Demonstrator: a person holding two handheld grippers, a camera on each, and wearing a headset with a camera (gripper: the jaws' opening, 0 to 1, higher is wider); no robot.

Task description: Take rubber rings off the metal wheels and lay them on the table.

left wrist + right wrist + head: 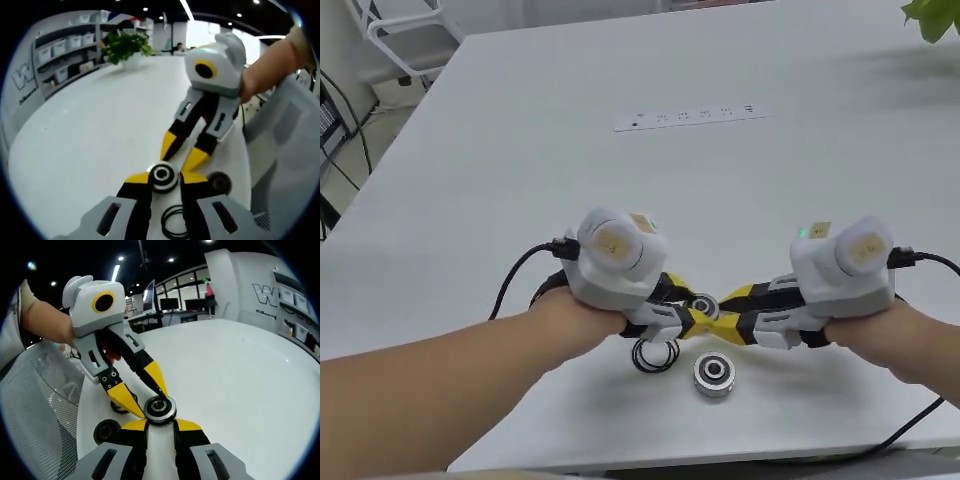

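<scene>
Near edge of the table [620,200]: my two grippers meet here tip to tip, with a wheel [703,305] between them.
Hidden: the wheel's underside, and whether it clears the table. In the head view the gripper bodies and my hands cover most of my jaws.
Half hidden: in the left gripper view the rubber rings [175,220] show through the gap between my own jaws, and the jaws cover their sides.
Wheel, facing: flat face up. The axis through its hole stands roughly upright. It is round, so no side is longer. A dark band runs round its rim.
Left gripper [162,179]: closed on the wheel, with a yellow tip against each side of the rim.
Right gripper [161,424]: my jaws stand a little apart with their tips at the wheel's rim. I cannot tell whether they pinch anything.
Rings, place: loose on the table, overlapping, under my left jaws.
Second wheel [714,372]: lies flat just beside the rings, apart from my jaws.
</scene>
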